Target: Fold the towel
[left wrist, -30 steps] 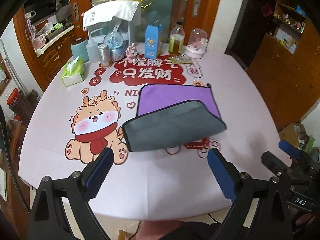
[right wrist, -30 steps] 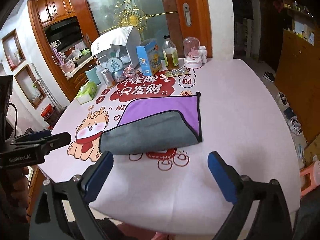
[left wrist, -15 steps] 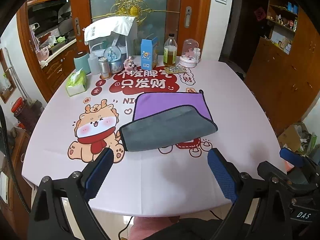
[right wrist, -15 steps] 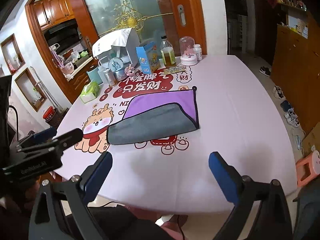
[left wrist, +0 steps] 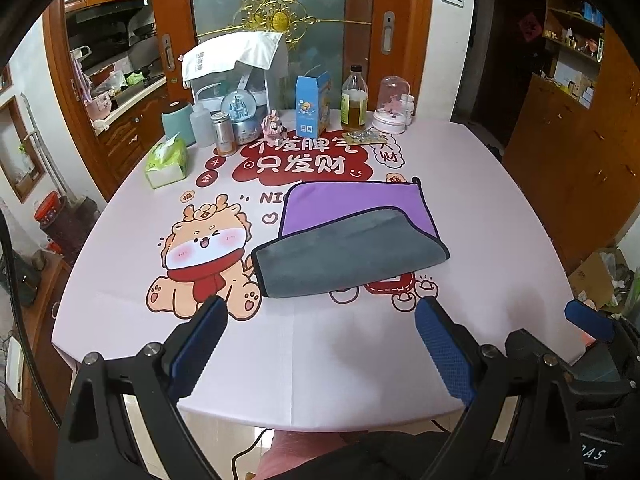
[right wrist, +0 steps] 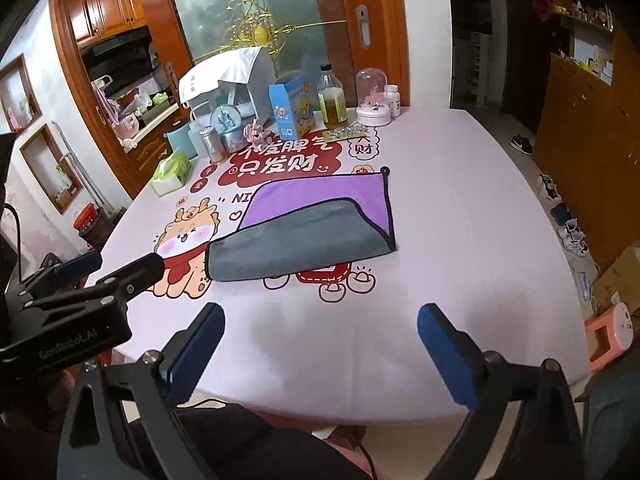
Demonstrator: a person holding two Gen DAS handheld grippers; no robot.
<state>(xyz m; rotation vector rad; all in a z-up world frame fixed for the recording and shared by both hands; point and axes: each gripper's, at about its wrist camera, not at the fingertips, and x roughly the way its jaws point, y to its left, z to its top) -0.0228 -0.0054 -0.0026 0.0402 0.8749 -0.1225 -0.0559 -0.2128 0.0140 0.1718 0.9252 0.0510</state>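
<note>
The towel (left wrist: 348, 248) is soft matt cloth, purple one side, grey plush the other; the table (left wrist: 360, 352) wears a smooth, faintly creased printed cover; both grippers' fingers (left wrist: 442, 350) carry textured blue rubbery pads on matt black frames

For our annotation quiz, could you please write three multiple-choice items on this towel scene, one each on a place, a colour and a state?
1. Where does the towel lie on the table?
A. beside the cartoon dragon print
B. on the tissue pack
C. hanging over the table's near edge

2. What colour is the towel's turned-over flap?
A. red
B. grey
C. green

3. How do the left tongs and right tongs stand?
A. both shut on the towel
B. one open, one shut
C. both open, short of the towel

Answers: 1 A, it sits just right of the dragon print; 2 B, grey flap over purple; 3 C, blue fingers spread wide, holding nothing.
</note>
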